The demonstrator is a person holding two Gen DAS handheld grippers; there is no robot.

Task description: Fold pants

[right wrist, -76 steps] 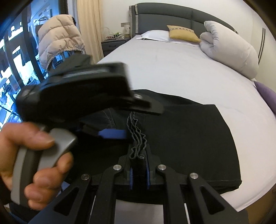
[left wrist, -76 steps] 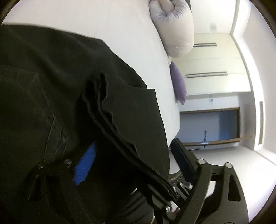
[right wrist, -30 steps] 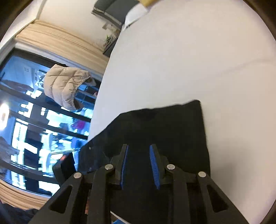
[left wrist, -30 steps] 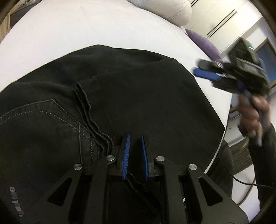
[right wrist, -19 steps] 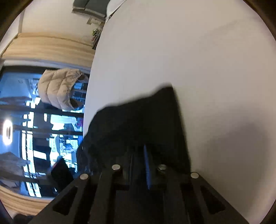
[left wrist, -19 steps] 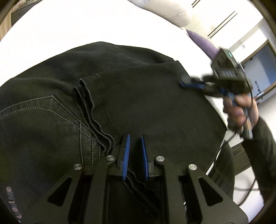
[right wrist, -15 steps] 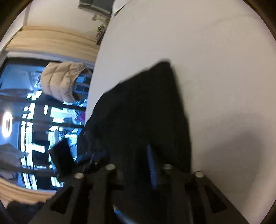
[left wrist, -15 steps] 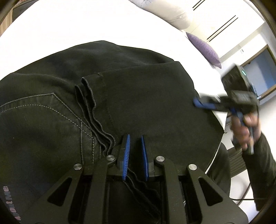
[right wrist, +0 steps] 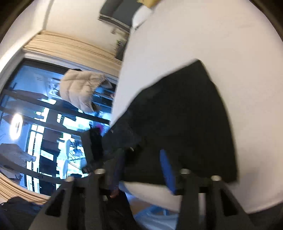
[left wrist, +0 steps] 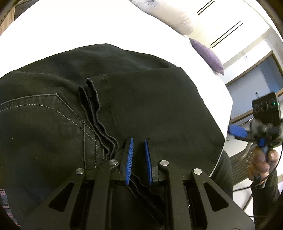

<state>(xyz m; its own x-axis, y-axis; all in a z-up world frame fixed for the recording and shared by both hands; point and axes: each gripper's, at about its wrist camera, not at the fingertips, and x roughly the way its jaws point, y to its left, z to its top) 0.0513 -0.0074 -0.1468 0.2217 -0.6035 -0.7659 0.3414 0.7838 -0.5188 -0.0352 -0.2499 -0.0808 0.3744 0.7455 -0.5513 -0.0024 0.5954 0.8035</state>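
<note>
White bedding covers the big bed point(left wrist: 74, 30), and the black pants point(left wrist: 141, 109) lie folded on it near its edge. At the far side of the bed, up at 1 o'clock in the left view, sit a puffy rolled duvet point(left wrist: 169, 16) and a small purple pillow point(left wrist: 208, 54). Some pale letters show on the pants at the bottom left of that view, at about 8 o'clock, but they are cut off and too bent to read. The left gripper point(left wrist: 138, 155) is a little bit open, with a small gap between its two blue pads. It holds nothing, and the wavy hems of the pant legs point(left wrist: 99, 113) run right under it and up toward 11 o'clock. I cannot tell if the pads touch the cloth. The right gripper point(left wrist: 237, 131) is off the bed at 3 o'clock in the left view, held in the right hand point(left wrist: 263, 161). In its own blurry view, the right gripper point(right wrist: 143, 169) is wide open and empty. The pants point(right wrist: 176, 127) lie just past its tips, from 12 to 2 o'clock. A tan puffy coat point(right wrist: 79, 90) hangs by the big window point(right wrist: 40, 127) at 9 o'clock.
</note>
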